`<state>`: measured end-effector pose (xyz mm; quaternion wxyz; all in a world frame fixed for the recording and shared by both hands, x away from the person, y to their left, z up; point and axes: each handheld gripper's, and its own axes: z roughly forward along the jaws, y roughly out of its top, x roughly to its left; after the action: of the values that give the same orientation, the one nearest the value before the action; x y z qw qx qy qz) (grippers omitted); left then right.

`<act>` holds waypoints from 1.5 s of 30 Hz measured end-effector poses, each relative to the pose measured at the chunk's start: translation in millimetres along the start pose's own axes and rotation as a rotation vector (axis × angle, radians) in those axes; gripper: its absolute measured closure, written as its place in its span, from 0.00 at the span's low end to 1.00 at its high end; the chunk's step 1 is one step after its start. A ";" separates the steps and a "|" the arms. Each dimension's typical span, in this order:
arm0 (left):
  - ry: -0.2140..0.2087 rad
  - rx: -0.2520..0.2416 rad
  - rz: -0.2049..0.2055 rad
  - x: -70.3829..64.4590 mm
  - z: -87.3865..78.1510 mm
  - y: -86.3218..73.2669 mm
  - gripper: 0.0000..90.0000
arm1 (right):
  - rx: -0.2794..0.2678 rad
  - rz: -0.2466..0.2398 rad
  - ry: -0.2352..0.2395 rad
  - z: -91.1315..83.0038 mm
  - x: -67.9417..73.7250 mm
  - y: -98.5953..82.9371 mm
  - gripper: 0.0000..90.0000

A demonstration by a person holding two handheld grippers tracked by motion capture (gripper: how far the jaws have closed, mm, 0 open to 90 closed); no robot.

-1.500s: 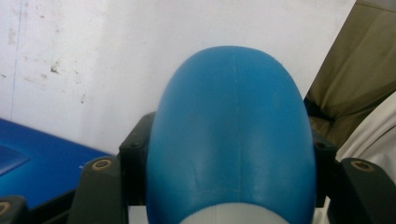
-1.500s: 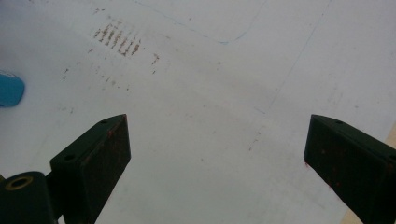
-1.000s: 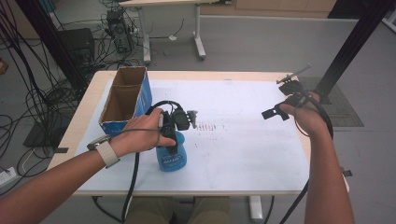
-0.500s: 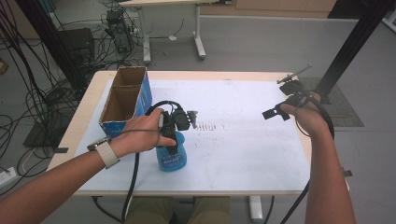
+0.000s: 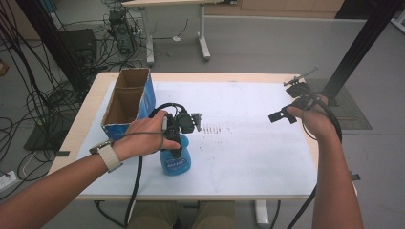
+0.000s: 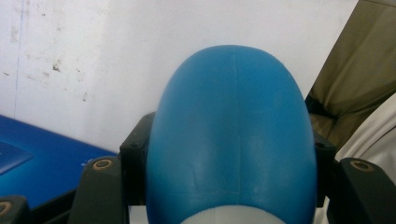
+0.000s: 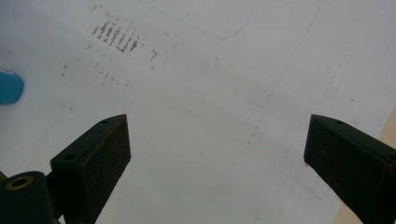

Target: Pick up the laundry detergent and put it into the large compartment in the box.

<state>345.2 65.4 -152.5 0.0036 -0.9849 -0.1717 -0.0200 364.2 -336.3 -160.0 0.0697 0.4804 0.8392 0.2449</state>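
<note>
Covering the wooden table [image 5: 86, 125], scuffed white sheet [image 5: 248, 143], left claw [image 5: 177, 143] clamping blue bottle [image 5: 175, 162], right claw [image 5: 286, 112] wide, cables on grey floor

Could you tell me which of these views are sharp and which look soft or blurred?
High view: evenly lit, slightly soft, no glare on the white table sheet. Left gripper view: the blue bottle sits very close, smooth sheen, edges soft. Right gripper view: stain marks readable, jaws slightly blurred.
</note>
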 end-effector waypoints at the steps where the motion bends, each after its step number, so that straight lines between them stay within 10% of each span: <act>1: 0.001 0.000 0.002 -0.1 -0.1 0.0 0.43 | 0.001 0.000 0.000 0.4 0.1 0.2 0.08; 45: 0.008 0.003 0.010 -1.0 -0.2 0.8 0.42 | 0.004 -0.003 0.004 3.7 -1.1 3.2 0.08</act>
<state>344.6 64.3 -152.4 0.0059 -0.9857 -0.1670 -0.0234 368.5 -334.7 -161.8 0.0674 0.4789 0.8405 0.2443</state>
